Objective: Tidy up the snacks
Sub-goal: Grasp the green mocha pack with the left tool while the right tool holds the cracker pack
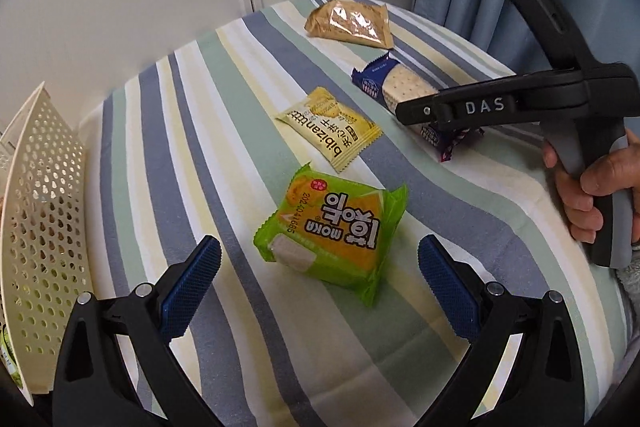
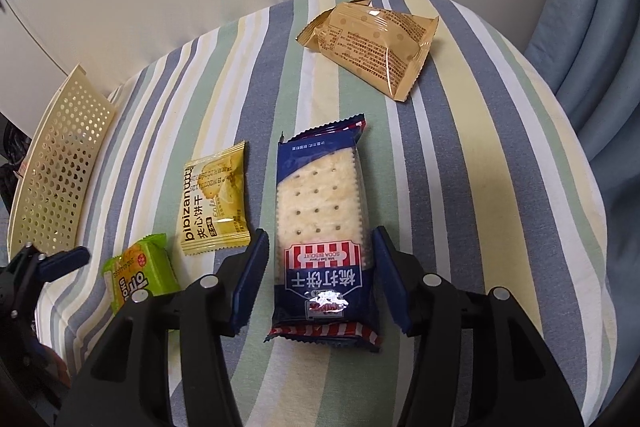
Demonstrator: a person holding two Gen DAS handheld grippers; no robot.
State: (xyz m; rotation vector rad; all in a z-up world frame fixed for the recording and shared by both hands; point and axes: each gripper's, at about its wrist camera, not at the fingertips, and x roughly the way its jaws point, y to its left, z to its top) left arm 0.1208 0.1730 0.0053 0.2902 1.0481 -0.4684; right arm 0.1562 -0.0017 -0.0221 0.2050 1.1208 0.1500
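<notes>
Right now the soda biscuit pack [image 2: 324, 227] lies flat on the striped cloth [image 2: 480, 155], its near end between the spread fingers of the right gripper [image 2: 320, 281], which flank it without pinching. Left of that pack sit the yellow sandwich-biscuit packet [image 2: 214, 203] and then the green packet [image 1: 332, 231], framed by the left gripper [image 1: 320, 287], also spread wide. Beyond the pack rests the tan packet [image 2: 372, 43]; far left stands the perforated basket [image 2: 60, 163]. Judged step: picking up. Next, each tong likely must press onto its packet, then carry it basketward.
</notes>
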